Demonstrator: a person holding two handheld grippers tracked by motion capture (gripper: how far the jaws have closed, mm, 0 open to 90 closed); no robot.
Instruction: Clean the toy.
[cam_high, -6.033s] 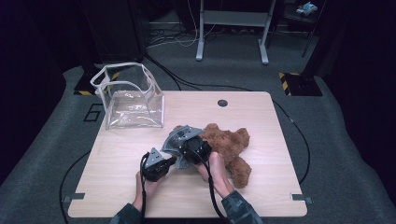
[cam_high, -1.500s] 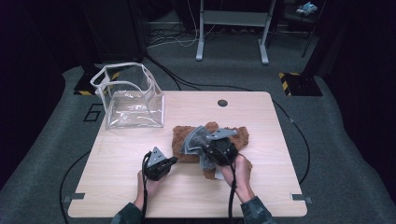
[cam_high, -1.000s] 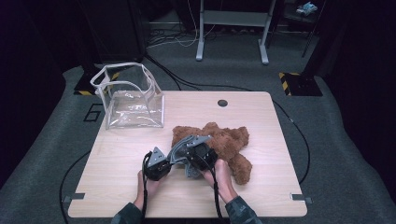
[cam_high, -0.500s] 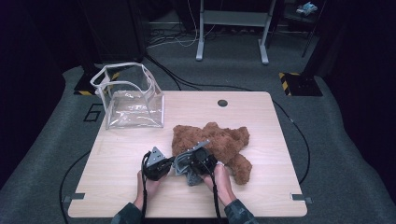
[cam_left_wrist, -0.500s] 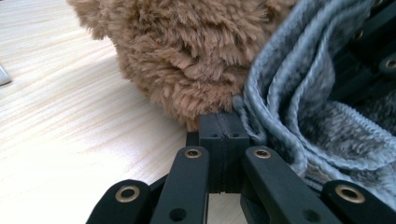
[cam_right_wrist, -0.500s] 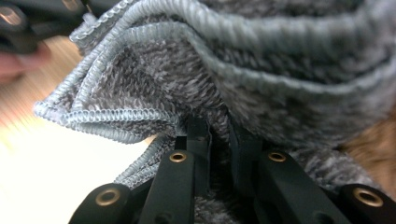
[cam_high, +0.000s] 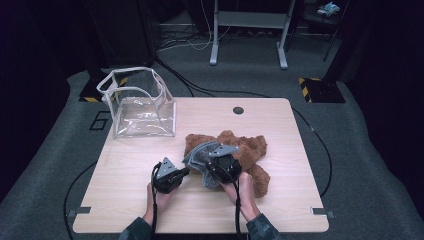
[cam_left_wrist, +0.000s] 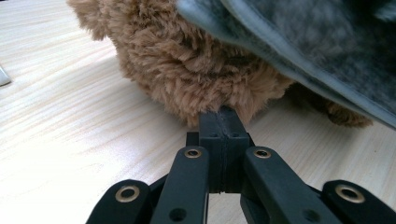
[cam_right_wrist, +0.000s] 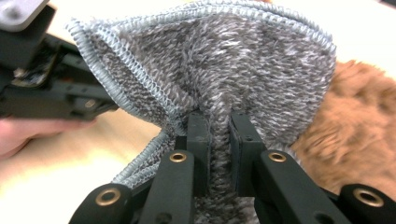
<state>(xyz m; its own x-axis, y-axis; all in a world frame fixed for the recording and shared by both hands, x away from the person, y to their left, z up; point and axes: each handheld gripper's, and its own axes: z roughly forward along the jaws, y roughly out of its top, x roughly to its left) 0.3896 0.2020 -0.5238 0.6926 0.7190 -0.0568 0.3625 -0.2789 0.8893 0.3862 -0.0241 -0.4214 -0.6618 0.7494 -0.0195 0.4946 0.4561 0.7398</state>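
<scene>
Right tool pinching the grey cloth over the brown teddy bear; left tool pressed together (tips touching fur), near the table's front edge.

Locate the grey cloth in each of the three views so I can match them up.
High view: the grey cloth lies just left of centre, draped on the brown teddy bear, with the right gripper clamped on it.
Left gripper view: it hangs across the top right, above the bear's fur.
Right gripper view: it fans out over the centre, pinched between the jaws.
Shared landmark: the brown teddy bear.
</scene>
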